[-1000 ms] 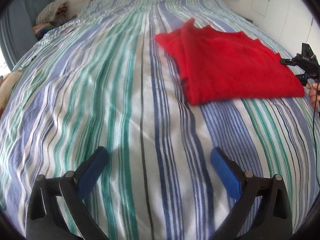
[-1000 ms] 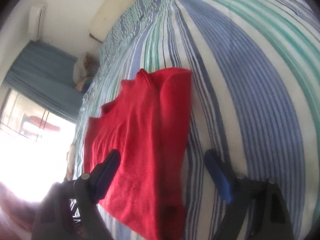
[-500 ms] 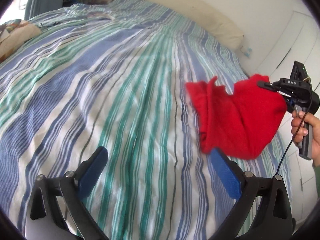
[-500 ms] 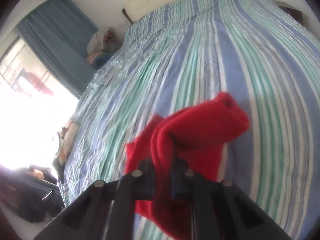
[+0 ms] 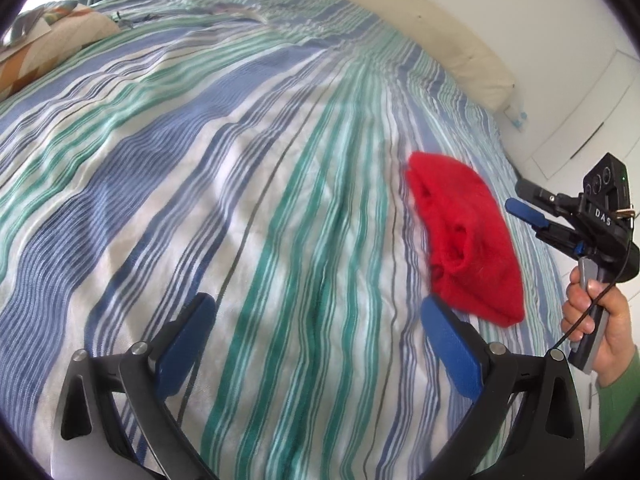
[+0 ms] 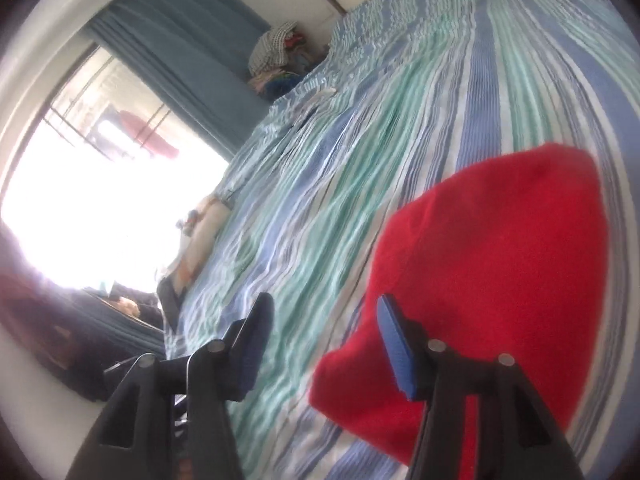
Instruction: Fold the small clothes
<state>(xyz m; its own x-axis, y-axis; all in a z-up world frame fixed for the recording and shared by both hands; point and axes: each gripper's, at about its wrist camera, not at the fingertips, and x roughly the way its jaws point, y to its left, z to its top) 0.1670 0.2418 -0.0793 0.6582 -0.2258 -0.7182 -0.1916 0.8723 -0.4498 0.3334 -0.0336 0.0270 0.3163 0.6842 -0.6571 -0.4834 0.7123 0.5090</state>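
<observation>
From my left tool (image 5: 316, 320) I look down across the bed (image 5: 200, 184), its striped blue, green and white cover spread wide; the blue pads are spread far apart with only the cover showing between them. The red garment (image 5: 468, 240) lies bunched in a loose, rounded heap on the cover at about three o'clock in this view, just beyond the right-hand pad and not touching it. Further out at three o'clock I see my right tool (image 5: 520, 200) held in a hand (image 5: 596, 320) with a green sleeve (image 5: 620, 400), its fingers pointing toward the garment but clear of it. From the right wrist view, the right tool (image 6: 324, 316) has its jaws opening, with striped cover between the pads and nothing pinched; the red garment (image 6: 492, 264) fills the area from two to five o'clock, lying on the bed just beside and behind the right-hand pad. A blue curtain (image 6: 180, 52) and a bright window (image 6: 100, 184) sit at ten o'clock, with a pile of clothes (image 6: 280, 56) at eleven.
</observation>
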